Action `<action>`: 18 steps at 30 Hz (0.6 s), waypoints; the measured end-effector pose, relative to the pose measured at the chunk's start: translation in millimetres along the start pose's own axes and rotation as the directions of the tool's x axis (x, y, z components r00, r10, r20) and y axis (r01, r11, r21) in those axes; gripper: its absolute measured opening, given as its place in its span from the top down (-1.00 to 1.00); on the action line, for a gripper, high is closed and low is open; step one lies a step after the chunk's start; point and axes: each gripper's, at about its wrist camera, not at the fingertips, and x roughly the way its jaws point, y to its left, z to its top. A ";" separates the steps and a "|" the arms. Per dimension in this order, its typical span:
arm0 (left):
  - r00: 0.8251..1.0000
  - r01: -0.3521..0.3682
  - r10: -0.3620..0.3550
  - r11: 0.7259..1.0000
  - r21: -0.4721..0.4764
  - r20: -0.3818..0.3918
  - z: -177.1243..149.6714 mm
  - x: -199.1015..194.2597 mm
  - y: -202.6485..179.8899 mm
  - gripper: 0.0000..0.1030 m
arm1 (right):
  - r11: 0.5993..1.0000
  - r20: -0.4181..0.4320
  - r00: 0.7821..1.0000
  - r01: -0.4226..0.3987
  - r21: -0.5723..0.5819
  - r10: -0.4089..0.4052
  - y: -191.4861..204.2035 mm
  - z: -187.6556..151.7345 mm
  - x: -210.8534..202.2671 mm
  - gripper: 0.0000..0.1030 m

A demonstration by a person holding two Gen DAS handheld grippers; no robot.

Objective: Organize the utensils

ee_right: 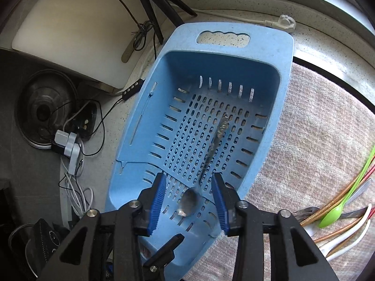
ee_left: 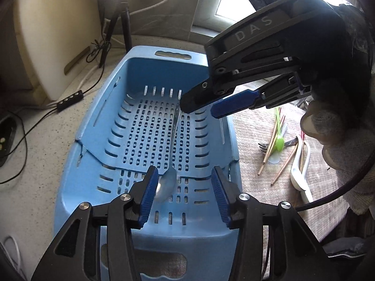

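A blue slotted plastic basket [ee_left: 93, 126] [ee_right: 145, 117] lies on the counter. A metal spoon [ee_left: 172, 145] [ee_right: 212, 149] lies inside it, bowl toward me. My left gripper [ee_left: 185, 194] is open and empty just above the basket's near end, beside the spoon's bowl. My right gripper [ee_right: 188, 201] [ee_left: 204, 107] is open and empty, hovering above the spoon. A pile of utensils lies on the cloth to the right: a green spoon [ee_left: 280, 138] [ee_right: 332, 215], wooden chopsticks [ee_left: 269, 147], a fork [ee_left: 263, 146], white ladles [ee_left: 300, 164] [ee_right: 351, 234].
A pinkish cloth [ee_right: 311, 135] covers the counter right of the basket. A tripod [ee_left: 117, 23], cables with an inline switch [ee_left: 70, 99], a white board [ee_right: 70, 35], a plug adapter [ee_right: 70, 145] and a pot lid [ee_right: 44, 110] sit left and behind.
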 end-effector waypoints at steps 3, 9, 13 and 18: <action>1.000 -0.002 0.002 1.000 -0.009 0.006 -3.0 -4.7 0.8 0.11 | 1.000 0.016 1.000 -0.002 -0.010 0.003 -5.0 -4.4 -10.5 0.24; 1.000 -0.011 0.011 1.000 -0.009 0.017 -5.6 -12.4 -7.5 0.11 | 0.999 0.042 0.999 0.010 -0.037 -0.009 -20.9 -18.0 -33.6 0.24; 0.999 -0.011 0.010 1.000 0.011 0.034 -6.3 -20.2 -22.3 0.11 | 0.999 0.086 0.996 0.022 -0.025 -0.020 -41.8 -28.7 -55.4 0.24; 0.999 0.017 -0.019 0.999 0.037 0.047 -6.2 -26.0 -45.7 0.11 | 0.998 0.197 0.979 0.061 -0.015 -0.057 -74.1 -45.2 -90.8 0.24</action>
